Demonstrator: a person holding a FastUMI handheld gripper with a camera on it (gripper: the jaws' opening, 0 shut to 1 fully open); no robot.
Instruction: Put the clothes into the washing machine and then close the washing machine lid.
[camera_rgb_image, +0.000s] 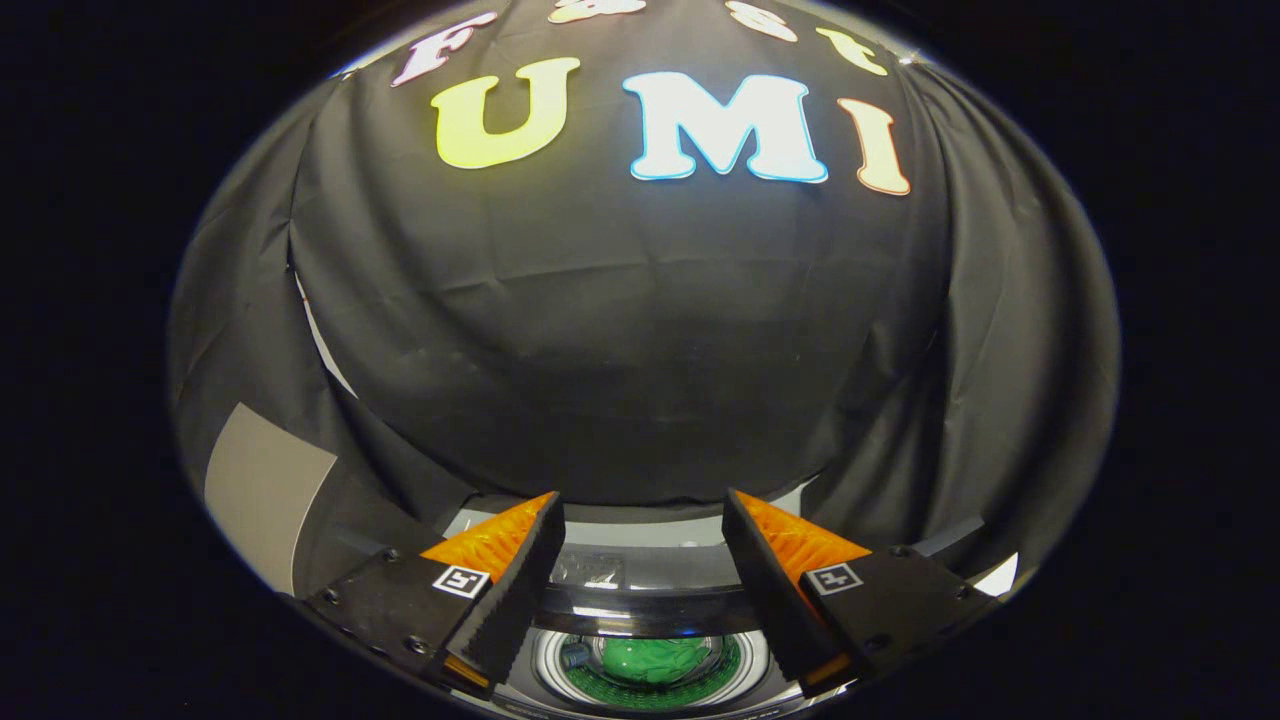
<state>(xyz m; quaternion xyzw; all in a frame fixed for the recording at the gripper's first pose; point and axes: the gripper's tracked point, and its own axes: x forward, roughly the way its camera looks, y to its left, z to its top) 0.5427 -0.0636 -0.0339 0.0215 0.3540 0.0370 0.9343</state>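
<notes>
The hand-held gripper (640, 520) hangs with its two fingers (510, 590) spread wide apart, released and grasping nothing; neither finger touches any object. A square marker tag (460, 581) sits on the upper face of each finger body.

Between and below the fingers lies the washing machine (640, 600), seen from above. Its round drum opening (650, 668) is uncovered, ringed by a pale metallic rim. Inside the drum rests a crumpled green garment (655, 658), lying on a perforated green drum floor; a small blue item beside it is too small to identify. The garment is well below the fingers and apart from them.

Just ahead of the fingertips runs the dark, glossy curved band of the machine's top (640, 575), and beyond that a lighter strip, the rear part of the top, which meets the booth wall. Whether that glossy band is the raised lid cannot be told.

Beyond the fingers, the draped black cloth wall (640, 350) closes the space. To the left of the fingers a pale grey panel (262, 490) shows against the cloth. Open room lies directly above the drum opening, between the fingers.
</notes>
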